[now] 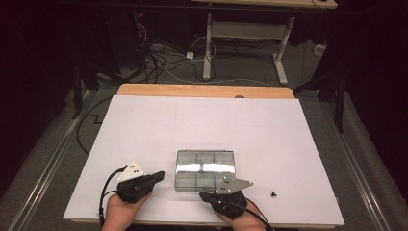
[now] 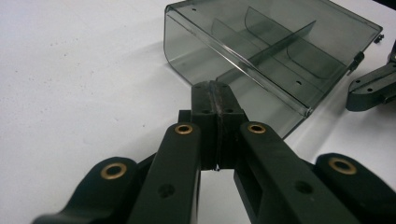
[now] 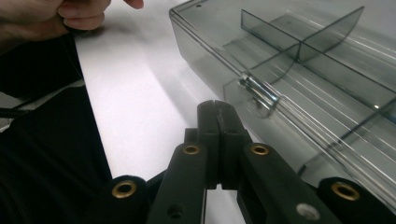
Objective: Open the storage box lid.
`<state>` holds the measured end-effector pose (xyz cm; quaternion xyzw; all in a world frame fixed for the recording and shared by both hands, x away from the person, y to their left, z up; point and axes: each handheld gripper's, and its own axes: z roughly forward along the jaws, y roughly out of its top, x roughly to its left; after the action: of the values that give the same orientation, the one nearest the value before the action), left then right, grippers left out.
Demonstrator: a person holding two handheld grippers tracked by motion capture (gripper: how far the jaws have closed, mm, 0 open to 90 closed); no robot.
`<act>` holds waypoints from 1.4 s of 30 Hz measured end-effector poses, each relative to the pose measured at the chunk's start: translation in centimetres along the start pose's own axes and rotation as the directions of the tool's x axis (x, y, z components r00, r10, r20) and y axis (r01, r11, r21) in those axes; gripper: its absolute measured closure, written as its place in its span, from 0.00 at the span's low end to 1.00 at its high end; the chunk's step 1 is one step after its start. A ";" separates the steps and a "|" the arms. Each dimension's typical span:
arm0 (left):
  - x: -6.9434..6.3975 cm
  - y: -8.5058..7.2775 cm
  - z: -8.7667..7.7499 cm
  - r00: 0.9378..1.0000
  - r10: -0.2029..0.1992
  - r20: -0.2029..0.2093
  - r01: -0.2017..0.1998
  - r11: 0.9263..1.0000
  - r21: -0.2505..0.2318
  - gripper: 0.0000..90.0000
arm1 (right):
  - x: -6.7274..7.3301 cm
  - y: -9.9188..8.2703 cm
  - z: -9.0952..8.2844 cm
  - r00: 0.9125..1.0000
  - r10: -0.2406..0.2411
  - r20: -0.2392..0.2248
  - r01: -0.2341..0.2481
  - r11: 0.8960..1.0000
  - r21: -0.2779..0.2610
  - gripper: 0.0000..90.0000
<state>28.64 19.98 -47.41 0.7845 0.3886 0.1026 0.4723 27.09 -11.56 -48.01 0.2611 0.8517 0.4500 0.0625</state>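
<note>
A clear smoky plastic compartment box (image 1: 205,169) lies on the white table sheet (image 1: 202,125), with thin dividers inside. My left gripper (image 1: 160,176) sits just left of the box, its tips pointing at the box's near left corner. In the left gripper view the box (image 2: 261,51) lies just past my gripper (image 2: 215,87), whose jaws are pressed together with nothing between them. My right gripper (image 1: 203,196) lies at the box's front edge, pointing left. In the right gripper view its jaws (image 3: 217,105) are shut and empty beside the box wall (image 3: 299,70) and its small metal latch (image 3: 258,91).
A small black part (image 1: 274,194) lies on the sheet, right of the right gripper. A hand (image 3: 70,14) shows at the top left of the right gripper view. The table's front edge (image 1: 202,222) runs just behind both hands. A wide bare stretch of sheet lies behind the box.
</note>
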 end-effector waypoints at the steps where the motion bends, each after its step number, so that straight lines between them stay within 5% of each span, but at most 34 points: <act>1: 0.0 0.0 0.0 1.000 -0.003 -0.001 0.003 1.000 0.000 0.97 | -0.1 0.0 0.0 1.000 0.002 0.004 -0.002 1.000 0.004 1.00; 12: -0.6 0.1 0.6 1.000 0.017 0.004 -0.017 0.999 0.029 0.97 | -0.6 -0.2 -0.2 0.999 0.025 0.027 -0.026 0.999 0.033 1.00; 16: -0.7 0.1 0.5 0.999 0.047 0.014 -0.047 0.998 0.034 0.97 | -0.7 -0.3 -0.3 0.999 0.029 0.030 -0.030 0.999 0.024 1.00; 42: -1.1 0.0 0.6 0.995 0.087 0.048 -0.088 0.996 0.025 0.96 | -0.7 -0.3 -0.6 0.999 0.031 0.030 -0.031 0.999 -0.009 1.00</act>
<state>28.22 18.77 -47.55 0.8094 0.3440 0.0996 0.4654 27.36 -12.48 -48.04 0.2809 0.8445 0.4506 0.0696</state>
